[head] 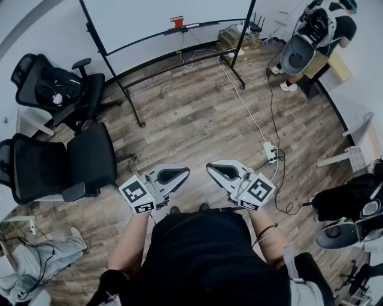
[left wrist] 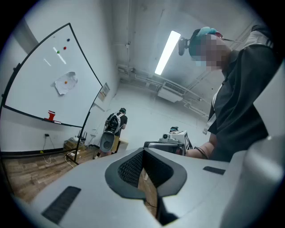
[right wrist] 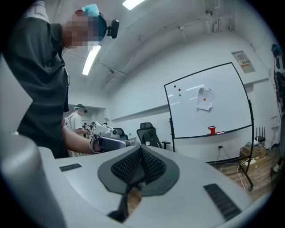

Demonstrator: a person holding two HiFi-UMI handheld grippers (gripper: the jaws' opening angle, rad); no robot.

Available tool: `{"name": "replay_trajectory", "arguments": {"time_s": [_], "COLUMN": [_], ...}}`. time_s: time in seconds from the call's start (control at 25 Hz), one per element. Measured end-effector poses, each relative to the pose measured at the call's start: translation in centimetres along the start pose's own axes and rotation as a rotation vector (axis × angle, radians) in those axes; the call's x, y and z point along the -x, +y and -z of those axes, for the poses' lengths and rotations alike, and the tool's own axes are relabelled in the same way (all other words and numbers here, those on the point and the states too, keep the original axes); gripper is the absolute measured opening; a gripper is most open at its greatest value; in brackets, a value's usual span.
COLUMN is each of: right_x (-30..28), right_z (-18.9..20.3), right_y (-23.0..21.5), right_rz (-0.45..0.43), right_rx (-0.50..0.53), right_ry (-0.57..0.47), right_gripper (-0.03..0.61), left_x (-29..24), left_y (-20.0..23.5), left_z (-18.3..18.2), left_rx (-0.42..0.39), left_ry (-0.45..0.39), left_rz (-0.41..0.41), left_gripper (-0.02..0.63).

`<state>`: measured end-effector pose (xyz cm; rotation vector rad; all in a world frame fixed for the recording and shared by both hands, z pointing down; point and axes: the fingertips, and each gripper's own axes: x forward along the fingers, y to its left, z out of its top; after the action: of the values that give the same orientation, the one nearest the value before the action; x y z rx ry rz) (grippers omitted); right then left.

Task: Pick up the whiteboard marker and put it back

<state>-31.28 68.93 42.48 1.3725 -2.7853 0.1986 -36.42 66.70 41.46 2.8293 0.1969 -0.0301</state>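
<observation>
Fingers (left wrist: 130, 169) meet, empty, on left gripper (head: 186, 171) and right gripper (head: 210, 167); only gripper views show paper (right wrist: 205, 99) on whiteboard (right wrist: 225, 111).

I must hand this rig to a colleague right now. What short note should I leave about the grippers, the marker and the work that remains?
Left gripper: jaws shut, nothing between them, held low in front of the body.
Right gripper: the same, shut and empty.
Things: the whiteboard stands ahead, well away from both grippers. A red object sits at its lower edge. A thin piece beside it may be the marker, but it is too small to tell.
Done: nothing yet; neither gripper holds a marker.
Left: go to the board, find the marker, pick it up, put it back.
</observation>
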Motion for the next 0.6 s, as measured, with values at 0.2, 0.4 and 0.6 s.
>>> {"name": "replay_trajectory", "arguments": {"time_s": [0.2,0.4,0.6], "right_x": [1.2,3.3,6.1], "right_z": [-0.2,0.0,0.4], "right_y": [-1.2,-2.0,-2.7], "right_rz": [0.010,0.030,0.015], "right_rx": [-0.009,-0.013,-0.013], "right_ry": [-0.033,-0.064,-0.064], "right_gripper": [0.020,0.020,0.021], "left_x": [-1.5,-3.8,-6.1], "left_y": [-0.5,-1.7,-2.3], "left_z": [0.0,1.5,1.7], "left_rx": [-0.029,-0.009,0.002], "left_ry": [0.021,0.045,0.045], "left_rz": [-0.003,0.005,-0.013], "left_gripper": [0.012,0.012,0.012]}}
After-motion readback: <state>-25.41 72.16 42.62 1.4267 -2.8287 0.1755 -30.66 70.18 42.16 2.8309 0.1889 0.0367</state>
